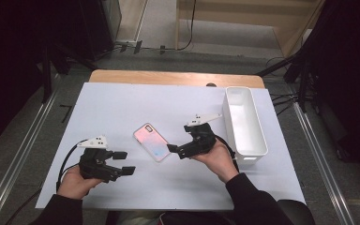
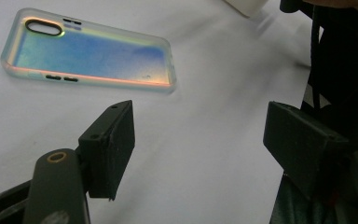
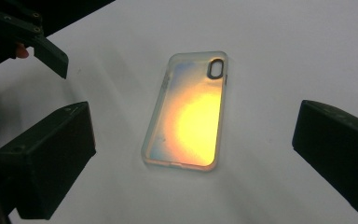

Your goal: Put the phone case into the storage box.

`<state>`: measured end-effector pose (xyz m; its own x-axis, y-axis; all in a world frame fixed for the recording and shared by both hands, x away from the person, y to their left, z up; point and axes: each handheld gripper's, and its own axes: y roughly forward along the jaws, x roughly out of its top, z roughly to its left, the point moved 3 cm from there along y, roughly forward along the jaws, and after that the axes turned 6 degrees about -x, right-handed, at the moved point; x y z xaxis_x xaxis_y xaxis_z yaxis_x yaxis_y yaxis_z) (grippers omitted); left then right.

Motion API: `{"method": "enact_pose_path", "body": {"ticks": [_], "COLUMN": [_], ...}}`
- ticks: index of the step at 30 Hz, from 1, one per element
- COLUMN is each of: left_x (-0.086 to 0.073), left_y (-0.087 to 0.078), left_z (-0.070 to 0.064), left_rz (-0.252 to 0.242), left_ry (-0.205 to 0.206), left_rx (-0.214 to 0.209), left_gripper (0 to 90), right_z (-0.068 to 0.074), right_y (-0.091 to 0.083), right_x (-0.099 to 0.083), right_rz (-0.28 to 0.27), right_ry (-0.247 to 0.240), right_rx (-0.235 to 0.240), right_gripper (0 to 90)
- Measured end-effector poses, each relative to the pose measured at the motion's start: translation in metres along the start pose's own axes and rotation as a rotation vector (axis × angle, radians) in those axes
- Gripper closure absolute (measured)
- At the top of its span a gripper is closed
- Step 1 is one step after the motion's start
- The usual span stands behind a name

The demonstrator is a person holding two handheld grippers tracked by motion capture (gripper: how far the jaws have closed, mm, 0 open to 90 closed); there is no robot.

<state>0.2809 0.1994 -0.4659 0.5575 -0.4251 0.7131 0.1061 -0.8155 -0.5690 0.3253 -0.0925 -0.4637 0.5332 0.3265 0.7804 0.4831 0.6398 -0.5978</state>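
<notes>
- Flat on the white table [image 1: 122, 187], between the two grippers, lies the phone case [image 1: 151, 141], with a white bin [image 1: 258, 126] well off to its right
- Likely light, thin and bendy, with a glossy back that may slip; its long edges look the best place to pinch
- Right gripper [image 1: 172, 149] sits just beside the case, jaws spread wider than it, holding nothing
- Left gripper [image 1: 124, 162] rests near it, jaws wide apart and empty
</notes>
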Motion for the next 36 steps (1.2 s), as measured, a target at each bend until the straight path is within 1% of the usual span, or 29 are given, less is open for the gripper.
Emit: {"method": "enact_pose_path", "body": {"ticks": [3, 6, 10, 11, 13, 21, 29, 34, 36], "left_x": [0.0, 0.0, 0.0, 0.0, 0.0, 0.0, 0.0, 0.0, 0.0], "left_y": [0.0, 0.0, -0.001, -0.001, -0.001, -0.001, -0.002, -0.001, -0.002], "left_z": [0.0, 0.001, 0.001, 0.001, 0.001, 0.001, 0.002, 0.001, 0.001], "left_rz": [0.0, -0.007, -0.002, -0.01, -0.01, -0.009, -0.011, -0.007, -0.008], "left_ry": [-0.001, -0.003, -0.001, -0.003, -0.005, -0.003, -0.008, -0.006, -0.004], "left_rx": [0.0, -0.006, -0.001, -0.002, 0.0, -0.001, -0.001, 0.002, 0.005], "left_gripper": [24.5, 24.5, 24.6, 24.6, 24.5, 24.5, 24.5, 24.5, 24.5], "right_z": [0.001, 0.002, 0.005, 0.005, 0.008, 0.014, 0.018, 0.02, 0.021], "right_y": [0.005, 0.009, 0.017, 0.017, 0.022, 0.036, 0.051, 0.059, 0.063], "right_x": [0.001, 0.002, 0.007, 0.007, 0.01, 0.014, 0.017, 0.021, 0.023], "right_rz": [0.012, 0.012, 0.012, 0.012, 0.018, 0.026, 0.048, 0.044, 0.029], "right_ry": [-0.006, -0.009, -0.019, -0.019, -0.019, -0.028, -0.019, -0.004, 0.001], "right_rx": [-0.009, -0.011, -0.02, -0.02, -0.016, -0.032, -0.055, -0.058, -0.06], "right_gripper": [0.0, 0.0, 0.0, 0.0, 0.0, 0.0, 0.0, 0.0, 0.0]}}
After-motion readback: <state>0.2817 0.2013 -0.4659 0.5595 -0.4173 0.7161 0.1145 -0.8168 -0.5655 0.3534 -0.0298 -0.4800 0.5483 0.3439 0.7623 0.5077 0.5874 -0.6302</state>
